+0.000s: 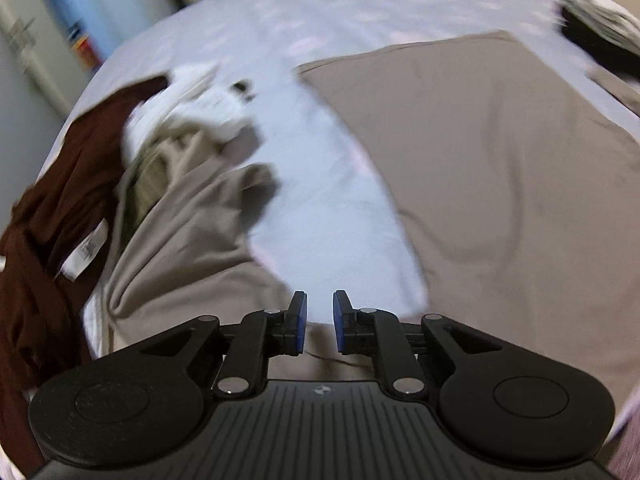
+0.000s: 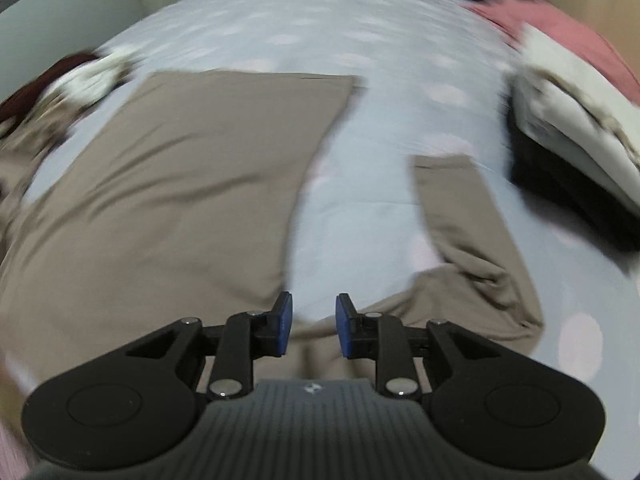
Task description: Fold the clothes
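— So where was the beige garment point(image 1: 500, 168) when you looked?

— Spread flat on the bed point(image 1: 320, 32), over the pale blue sheet with faint pink spots. Seen from the left wrist, its broad panel lay ahead and to the right of the left gripper point(image 1: 320, 322), and more of the same beige cloth ran under and just past the fingertips. A second beige fold bunched up to the left of that gripper.

— Was the left gripper holding any of it?

— No. Its blue pads point(image 1: 301, 320) stood a narrow gap apart, with only sheet and cloth showing through the gap below. Nothing was pinched.

— And the right one?

— Much the same. The right gripper point(image 2: 313, 328) had its pads slightly apart, a bit wider than the left, and empty. The big beige panel point(image 2: 180, 200) lay ahead and to its left; a narrower beige strip point(image 2: 468, 232) lay ahead to its right, with bare sheet between the two straight in front of the fingertips. Beige cloth passed beneath the gripper itself.

— Anything else on the bed?

— A heap of clothes point(image 1: 168, 136) at the left edge: a dark brown piece point(image 1: 52, 208), something white, something olive. At the far right, a folded stack point(image 2: 568, 128) with a pink piece point(image 2: 560, 36) behind it. Both views were blurred, so finer detail I couldn't tell.
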The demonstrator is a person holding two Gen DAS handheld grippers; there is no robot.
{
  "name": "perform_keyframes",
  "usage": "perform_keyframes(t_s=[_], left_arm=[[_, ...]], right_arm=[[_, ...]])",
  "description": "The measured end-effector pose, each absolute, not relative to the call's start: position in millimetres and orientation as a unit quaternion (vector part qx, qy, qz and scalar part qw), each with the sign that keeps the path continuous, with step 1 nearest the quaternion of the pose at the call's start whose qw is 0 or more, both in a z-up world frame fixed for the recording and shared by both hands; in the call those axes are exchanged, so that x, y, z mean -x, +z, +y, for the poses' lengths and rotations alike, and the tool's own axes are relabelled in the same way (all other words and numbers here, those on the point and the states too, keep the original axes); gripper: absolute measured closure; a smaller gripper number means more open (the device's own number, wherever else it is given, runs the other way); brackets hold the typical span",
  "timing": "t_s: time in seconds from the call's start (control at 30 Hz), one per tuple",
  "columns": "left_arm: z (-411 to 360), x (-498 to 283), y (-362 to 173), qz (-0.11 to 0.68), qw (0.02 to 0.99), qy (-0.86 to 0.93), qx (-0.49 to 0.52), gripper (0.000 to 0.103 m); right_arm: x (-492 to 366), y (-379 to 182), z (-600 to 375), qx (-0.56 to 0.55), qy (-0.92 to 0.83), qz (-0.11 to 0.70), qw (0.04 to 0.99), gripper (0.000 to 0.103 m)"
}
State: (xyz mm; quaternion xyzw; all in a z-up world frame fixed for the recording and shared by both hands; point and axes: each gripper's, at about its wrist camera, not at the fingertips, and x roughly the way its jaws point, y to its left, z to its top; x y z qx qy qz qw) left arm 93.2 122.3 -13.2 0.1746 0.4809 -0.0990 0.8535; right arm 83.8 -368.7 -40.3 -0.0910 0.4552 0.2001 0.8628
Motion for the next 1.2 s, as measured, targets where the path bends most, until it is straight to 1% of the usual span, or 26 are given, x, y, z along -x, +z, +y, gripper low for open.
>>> perform_keyframes(t_s=[0.17,0.3,0.37,0.53,0.67,0.83,0.87,0.9,0.93,0.97,1.0,1.07,1.2], left_arm=[[95.1,-51.6,-14.0,0.452,0.835,-0.205,-0.236,0.089],[72.4,-10.9,-12.1,0.423,0.803,-0.298,-0.297,0.078],[61.8,9.4,-15.1,0.412,0.775,-0.342,-0.335,0.077],[37.1,54.0,-26.3,0.389,0.711,-0.418,-0.411,0.074],[20.7,81.2,-47.7,0.369,0.66,-0.452,-0.473,0.073],[14.0,89.8,-70.3,0.363,0.63,-0.463,-0.507,0.073],[13.2,91.0,-74.0,0.364,0.625,-0.462,-0.513,0.073],[11.9,92.5,-76.3,0.365,0.621,-0.463,-0.517,0.073],[11.0,95.3,-78.2,0.362,0.616,-0.466,-0.521,0.074],[9.8,97.8,-81.5,0.358,0.612,-0.466,-0.529,0.08],[8.5,98.4,-83.5,0.358,0.606,-0.466,-0.536,0.089],[8.1,97.5,-82.2,0.362,0.6,-0.468,-0.538,0.102],[13.9,92.3,-68.0,0.377,0.606,-0.475,-0.515,0.103]], right_arm=[[-38.7,-42.1,-346.1,0.187,0.315,0.422,0.829,0.077],[-1.9,-45.8,-328.7,0.266,0.401,0.393,0.783,0.077],[15.0,-47.7,-320.0,0.302,0.431,0.382,0.76,0.077],[50.8,-58.5,-302.9,0.372,0.485,0.369,0.701,0.078],[69.0,-72.7,-291.3,0.43,0.5,0.358,0.661,0.078],[77.2,-92.4,-286.1,0.48,0.5,0.34,0.635,0.079],[77.4,-95.4,-285.4,0.486,0.501,0.336,0.633,0.085],[77.5,-96.6,-285.7,0.491,0.501,0.334,0.63,0.094],[78.2,-95.7,-285.7,0.495,0.503,0.33,0.627,0.098],[77.5,-92.4,-286.5,0.493,0.506,0.332,0.626,0.1],[76.5,-86.9,-287.8,0.484,0.51,0.339,0.625,0.1],[76.9,-78.4,-290.6,0.472,0.517,0.351,0.622,0.1],[80.2,-83.3,-290.0,0.471,0.527,0.373,0.601,0.1]])
